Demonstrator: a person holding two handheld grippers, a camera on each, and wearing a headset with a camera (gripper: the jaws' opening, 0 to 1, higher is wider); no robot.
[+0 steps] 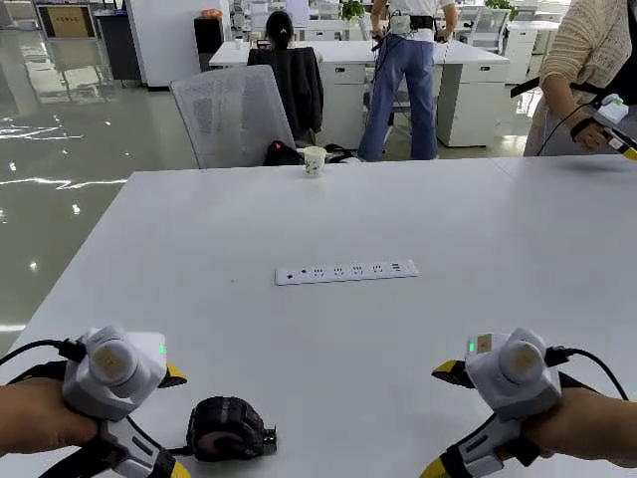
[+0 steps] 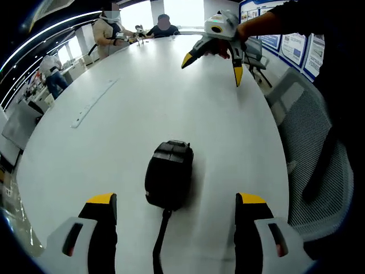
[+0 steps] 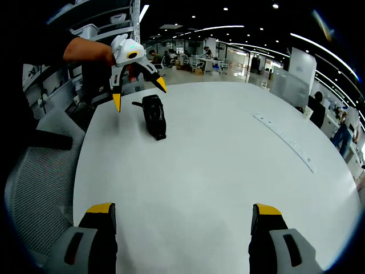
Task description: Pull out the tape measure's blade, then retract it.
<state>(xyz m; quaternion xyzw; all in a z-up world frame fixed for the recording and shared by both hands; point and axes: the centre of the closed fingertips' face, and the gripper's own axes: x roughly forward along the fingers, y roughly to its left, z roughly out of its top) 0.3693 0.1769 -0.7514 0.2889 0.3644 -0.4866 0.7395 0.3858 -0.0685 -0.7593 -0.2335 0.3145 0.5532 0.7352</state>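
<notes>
Black rubbery tape measure lies on the white bench, no blade out, just ahead of our left gripper, fingers spread | right gripper well apart, fingers spread, empty | we judge pull and retract both remain.

Tape measure strap end past bottom edge

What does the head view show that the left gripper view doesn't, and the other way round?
Head view adds: a paper cup at the table's far edge. Left gripper view adds: blue posters on a wall and a mesh chair beside the table. Shared: the black tape measure lying on the white table, the power strip, and the open right gripper.
</notes>
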